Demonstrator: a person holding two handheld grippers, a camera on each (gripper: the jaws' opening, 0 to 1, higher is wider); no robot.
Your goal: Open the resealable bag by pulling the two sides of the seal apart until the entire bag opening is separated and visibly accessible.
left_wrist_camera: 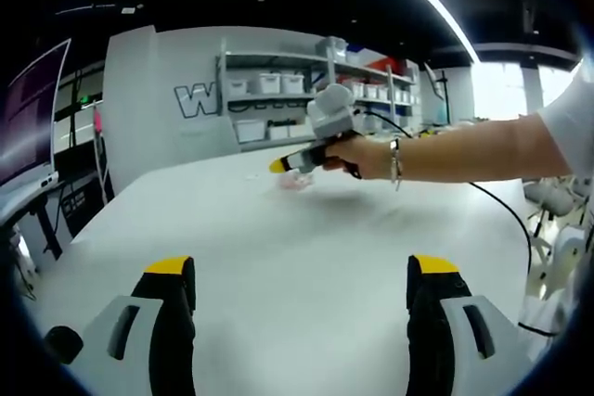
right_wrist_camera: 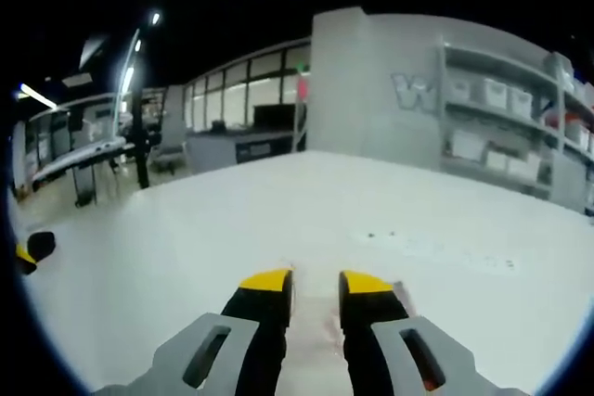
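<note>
A small clear resealable bag (left_wrist_camera: 295, 182) with pinkish contents lies on the white table (left_wrist_camera: 278, 238), far ahead of my left gripper (left_wrist_camera: 302, 268). That gripper hovers over the near part of the table, open wide, nothing between its jaws. A person's hand carries my right gripper (left_wrist_camera: 290, 163) out to the bag, its yellow tip just over it. In the right gripper view the bag (right_wrist_camera: 317, 324) shows through the narrow gap between the jaws of my right gripper (right_wrist_camera: 316, 282), and one edge of it pokes out on the right. The jaws stand slightly apart, open.
The person's bare arm (left_wrist_camera: 464, 150) and a black cable (left_wrist_camera: 506, 210) cross the right side of the table. Shelves with white bins (left_wrist_camera: 278, 90) stand behind the table's far edge. A yellow tip of the left gripper (right_wrist_camera: 26, 252) shows at the left edge.
</note>
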